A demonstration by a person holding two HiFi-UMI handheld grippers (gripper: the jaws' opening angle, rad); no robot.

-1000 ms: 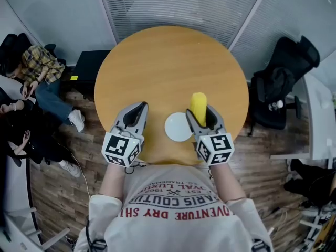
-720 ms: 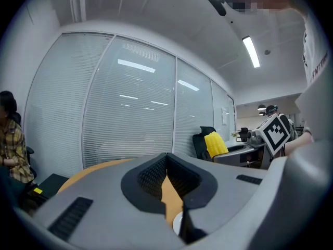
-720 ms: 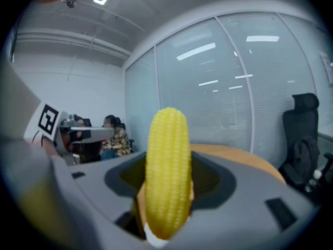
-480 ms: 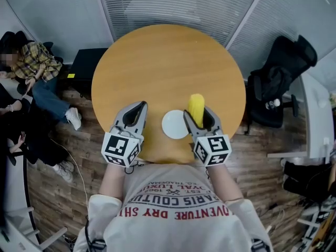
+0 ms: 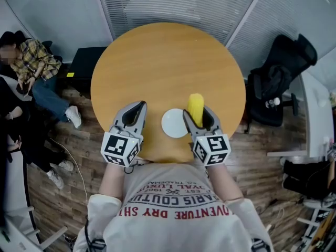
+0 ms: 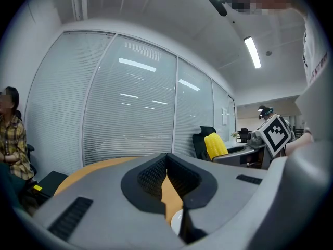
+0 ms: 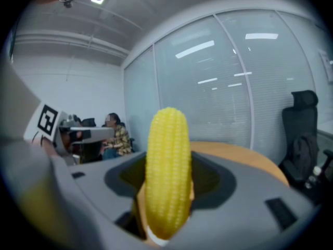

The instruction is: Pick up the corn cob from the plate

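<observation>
A round wooden table [image 5: 157,62] is seen under both grippers, which are held over its near edge. Beyond the table, glass partitions with closed blinds [image 5: 173,4] are seen. To the outer side of the right gripper [image 5: 198,112] a black office chair [image 5: 278,83] stands on the wooden floor, well apart from the table. To the outer side of the left gripper [image 5: 139,106] a black cabinet [image 5: 84,67] is set against the table's edge, and seated people [image 5: 31,62] are seen further out. Nothing is found in front of either gripper's jaws on the table top.

A small white plate [image 5: 175,124] lies between the two grippers, just beside the right gripper's inner jaw. Nothing is held in it.

The corn cob [image 7: 167,176] is clamped between the right gripper's jaws, which are closed against its two sides. Its rounded tip is pushed out past the jaw tips, away from the person, and its cut end is seated back in the jaw throat. The cob is carried clear of the plate, on that plate's right side.

The left gripper's jaws are brought together at the tips and nothing is gripped; only a sliver of table and the plate's rim is seen through the throat behind them. The right gripper's marker cube [image 6: 276,132] and the cob are seen off to this gripper's right.
</observation>
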